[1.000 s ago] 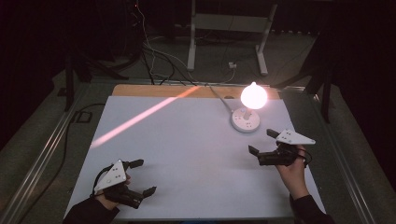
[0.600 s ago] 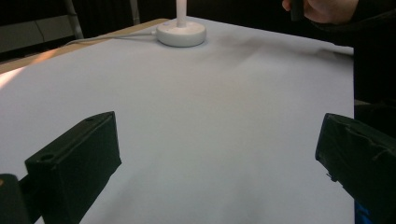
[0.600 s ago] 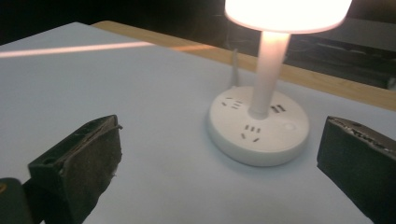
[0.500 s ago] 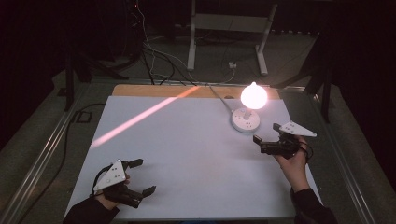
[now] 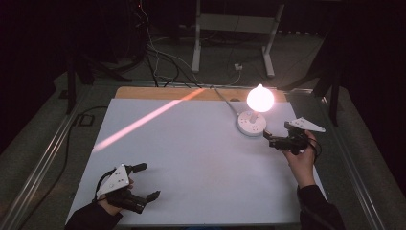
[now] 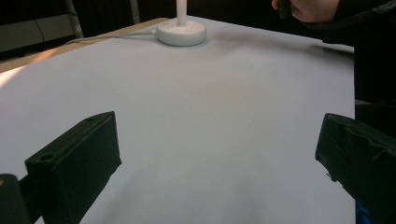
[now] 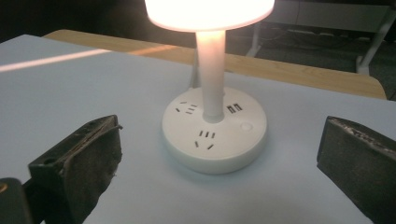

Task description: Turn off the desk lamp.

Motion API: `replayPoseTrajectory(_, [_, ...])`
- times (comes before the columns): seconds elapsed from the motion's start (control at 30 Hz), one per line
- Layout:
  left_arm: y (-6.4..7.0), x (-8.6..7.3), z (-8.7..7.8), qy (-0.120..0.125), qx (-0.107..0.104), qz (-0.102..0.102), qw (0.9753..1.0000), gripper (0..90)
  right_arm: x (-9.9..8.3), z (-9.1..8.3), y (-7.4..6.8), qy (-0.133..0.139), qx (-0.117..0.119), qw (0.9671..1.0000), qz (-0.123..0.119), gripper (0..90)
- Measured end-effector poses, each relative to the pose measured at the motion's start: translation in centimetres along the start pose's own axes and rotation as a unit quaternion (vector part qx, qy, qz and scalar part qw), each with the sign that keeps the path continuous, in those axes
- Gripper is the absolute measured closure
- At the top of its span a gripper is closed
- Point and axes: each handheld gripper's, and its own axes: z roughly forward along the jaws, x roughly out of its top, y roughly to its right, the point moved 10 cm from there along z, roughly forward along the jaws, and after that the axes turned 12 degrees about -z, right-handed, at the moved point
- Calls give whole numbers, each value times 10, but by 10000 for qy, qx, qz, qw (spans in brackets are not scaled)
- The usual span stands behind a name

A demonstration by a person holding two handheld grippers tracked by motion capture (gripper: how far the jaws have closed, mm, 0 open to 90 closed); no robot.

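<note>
High view: lit lamp (image 5: 260,98) stands on its round socket base (image 5: 251,123) at the far right of the white desk (image 5: 191,158). My right claw (image 5: 277,140) hovers just beside the base on its near right, jaws apart, grasping nothing, aimed at it, probably to reach the button. My left claw (image 5: 141,182) rests well apart from the lamp at the near left corner, jaws spread, parked clear of the work.

Left gripper view: both jaws wide, bare desk between them; the base (image 6: 181,32) is far off ahead, my right hand (image 6: 308,9) to one side of it.

Right gripper view: the base (image 7: 215,135) sits centred between my open jaws, stem (image 7: 211,74) upright, small round button (image 7: 244,126) on top facing me. Cord runs off behind the lamp.
</note>
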Motion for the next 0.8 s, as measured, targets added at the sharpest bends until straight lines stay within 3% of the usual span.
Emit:
replayPoseTrajectory(0.13, [0,0,0,8,-2,-3,10000,6,-1,7,6,-63,-72,9999,71,72])
replayPoseTrajectory(0.47, [-1,-1,0,-13,22,9,10000,5,-4,25,16,-321,-235,9988,290,341])
replayPoseTrajectory(0.8, [-1,-1,0,-6,22,-10,10000,6,1,43,21,-385,-552,9973,309,590])
